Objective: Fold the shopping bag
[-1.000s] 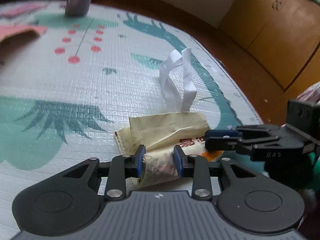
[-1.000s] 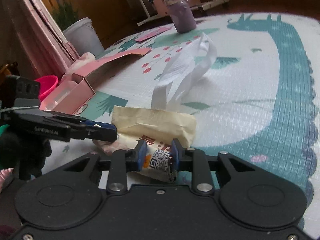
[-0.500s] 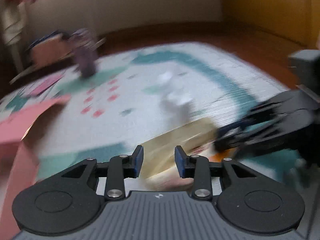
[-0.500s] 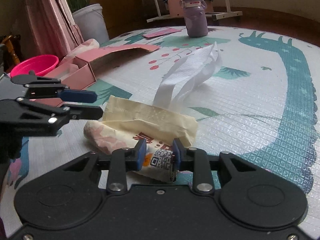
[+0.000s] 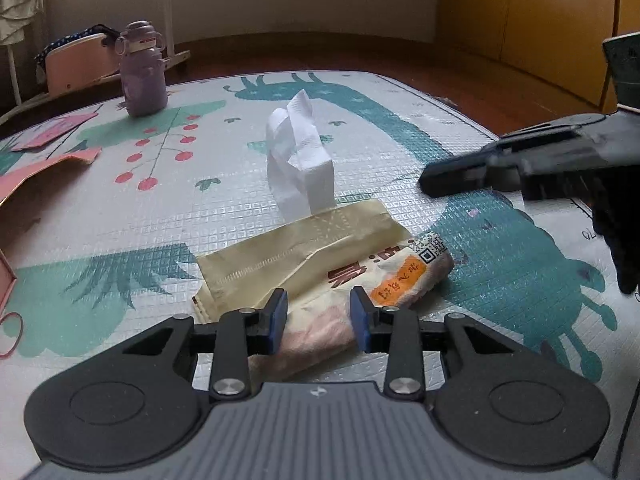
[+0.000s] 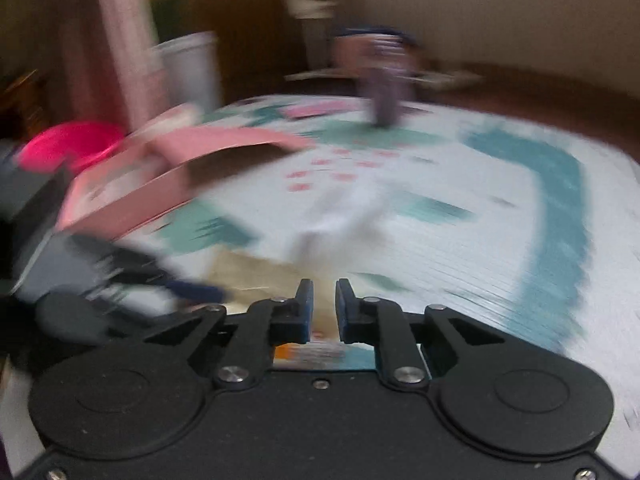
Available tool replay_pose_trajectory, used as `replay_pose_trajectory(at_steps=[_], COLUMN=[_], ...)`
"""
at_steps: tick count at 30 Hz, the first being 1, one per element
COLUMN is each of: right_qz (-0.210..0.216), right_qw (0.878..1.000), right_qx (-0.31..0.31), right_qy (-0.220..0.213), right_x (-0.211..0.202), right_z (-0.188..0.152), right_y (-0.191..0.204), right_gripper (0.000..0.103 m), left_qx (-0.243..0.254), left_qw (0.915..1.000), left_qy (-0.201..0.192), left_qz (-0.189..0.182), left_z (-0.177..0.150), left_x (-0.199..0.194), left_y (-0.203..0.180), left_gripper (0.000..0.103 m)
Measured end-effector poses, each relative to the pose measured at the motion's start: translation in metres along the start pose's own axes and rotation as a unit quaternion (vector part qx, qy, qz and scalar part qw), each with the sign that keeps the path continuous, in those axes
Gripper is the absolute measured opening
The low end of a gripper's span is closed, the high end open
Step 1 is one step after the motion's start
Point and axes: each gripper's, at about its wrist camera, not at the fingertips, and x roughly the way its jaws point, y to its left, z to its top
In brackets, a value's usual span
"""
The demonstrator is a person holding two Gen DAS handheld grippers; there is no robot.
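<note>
The cream shopping bag (image 5: 320, 236) lies rolled into a short bundle on the play mat (image 5: 120, 220), its white handles (image 5: 300, 160) standing up behind it. My left gripper (image 5: 318, 314) hovers over the bundle's near, pinkish end. The jaws are apart, and the roll shows between them resting on the mat. My right gripper (image 6: 324, 300) is lifted off the bag, its jaws closing with nothing between them and a narrow gap left. It shows in the left wrist view as a dark right gripper (image 5: 430, 178) above the mat, right of the bag. The right wrist view is blurred.
A purple bottle (image 5: 144, 76) stands at the mat's far side. A pink cardboard box (image 6: 160, 176), a magenta bowl (image 6: 68, 148) and a white bucket (image 6: 188, 68) are to the left. A red rubber band (image 5: 10, 332) lies at the mat's left edge. Wooden cabinets (image 5: 520, 12) stand at the right.
The left gripper let go of the roll's pink end and swung round. The right gripper released the end with the printed code, rose, and its jaws narrowed. The bag stays on the mat.
</note>
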Motion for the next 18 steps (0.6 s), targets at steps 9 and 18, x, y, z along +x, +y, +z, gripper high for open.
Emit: replay_pose_trajectory(at_steps=[9, 18], right_qz=[0.023, 0.067], right_qw=[0.999, 0.990], right_qx=[0.005, 0.098], right_qy=[0.025, 0.072], right_x=[0.023, 0.026], right_z=[-0.020, -0.018], right_y=[-0.014, -0.003], right_gripper=[0.000, 0.001], left_qx=[-0.026, -0.011], left_qw=[0.9996, 0.9972], left_qy=[-0.010, 0.019], left_qz=[-0.001, -0.071], left_z=[-0.011, -0.018], left_x=[-0.010, -0.027], left_y=[-0.001, 0.032], left_gripper=[0.034, 0.037])
